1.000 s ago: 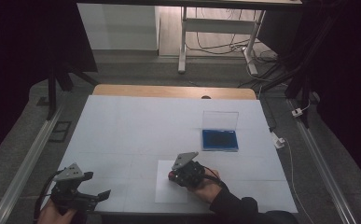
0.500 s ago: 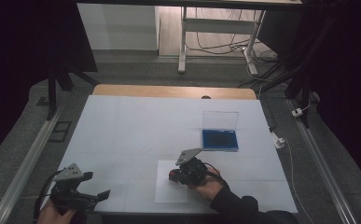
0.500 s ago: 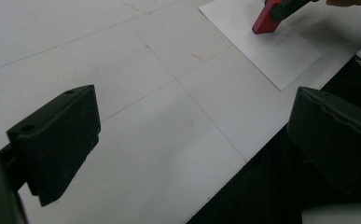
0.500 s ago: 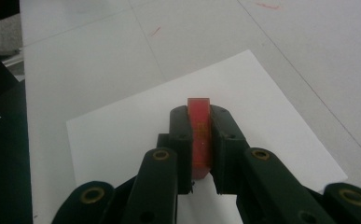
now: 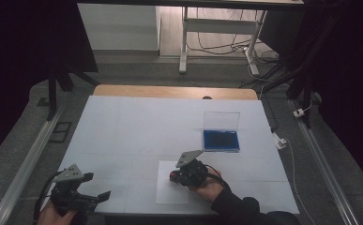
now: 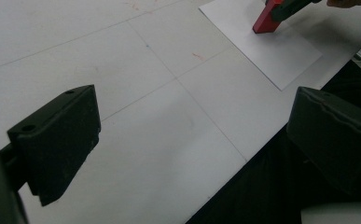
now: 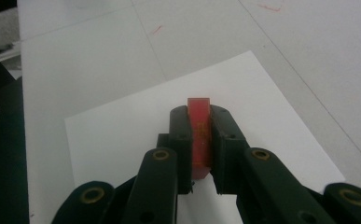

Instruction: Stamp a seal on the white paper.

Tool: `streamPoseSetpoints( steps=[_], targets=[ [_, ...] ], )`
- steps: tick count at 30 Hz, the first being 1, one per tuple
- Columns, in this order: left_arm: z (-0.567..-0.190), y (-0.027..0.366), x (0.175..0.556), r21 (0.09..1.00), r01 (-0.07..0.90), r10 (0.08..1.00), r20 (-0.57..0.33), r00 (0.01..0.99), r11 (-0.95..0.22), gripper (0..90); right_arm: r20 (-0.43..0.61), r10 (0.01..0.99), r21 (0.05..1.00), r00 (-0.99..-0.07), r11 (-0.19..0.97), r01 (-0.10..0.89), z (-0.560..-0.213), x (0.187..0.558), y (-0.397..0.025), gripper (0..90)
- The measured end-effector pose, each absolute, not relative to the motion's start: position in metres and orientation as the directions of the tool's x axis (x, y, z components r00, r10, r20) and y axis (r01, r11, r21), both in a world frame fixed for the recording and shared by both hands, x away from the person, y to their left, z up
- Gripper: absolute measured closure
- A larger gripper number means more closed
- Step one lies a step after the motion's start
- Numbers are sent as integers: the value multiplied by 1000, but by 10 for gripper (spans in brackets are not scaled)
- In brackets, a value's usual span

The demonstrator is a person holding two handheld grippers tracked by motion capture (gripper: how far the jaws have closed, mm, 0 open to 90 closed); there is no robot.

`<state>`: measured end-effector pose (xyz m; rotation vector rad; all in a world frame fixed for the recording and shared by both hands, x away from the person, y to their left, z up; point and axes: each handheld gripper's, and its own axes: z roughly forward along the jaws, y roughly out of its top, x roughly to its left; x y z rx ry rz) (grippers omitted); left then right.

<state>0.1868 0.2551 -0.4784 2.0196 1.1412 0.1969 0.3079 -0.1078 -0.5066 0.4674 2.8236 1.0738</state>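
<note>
Left tool [image 5: 78,194], at the near left corner of the desk [image 5: 137,126]: jaws spread wide with nothing between them, hanging over bare desk surface at its front edge. In the left gripper view the two black jaws frame only white desk, with the sheet of paper [image 6: 267,51] off to the upper right.

Centre: a white sheet of paper [image 5: 170,190] lies flat near the front edge of the desk. Right tool [image 5: 179,176], held over the sheet: jaws pressed onto a small red block [image 7: 199,135], which stands on end between them with its top edge just clear of the jaw tips. In the left gripper view the red block [image 6: 267,21] meets the paper by its lower end; whether it bears down firmly or merely touches cannot be settled from these views. The block is probably a stamp or a marking piece, though its working face is hidden.

Right: a shallow blue case [image 5: 221,139] with a clear lid standing open, well apart from the sheet.

Step in hand, as judged: pressing the block onto the paper. To do it well, keep the block upright so that its whole lower face seats evenly, press straight down without sliding, and lift straight up. The sheet is loose, so the free left tool could steady one corner.
</note>
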Motion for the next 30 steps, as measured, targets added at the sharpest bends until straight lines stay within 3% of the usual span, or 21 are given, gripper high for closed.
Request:
streamPoseSetpoints(
  steps=[14, 30],
  targets=[
    [-479, 256, 186, 701, 658, 782, -236, 577, -275, 31, 12, 303, 656, -953, 717, 236, -501, 310, -107, 801],
    [-479, 256, 186, 700, 659, 781, -238, 577, -273, 32, 76, 330, 707, -941, 648, 284, -483, 311, -117, 801]
  ],
)
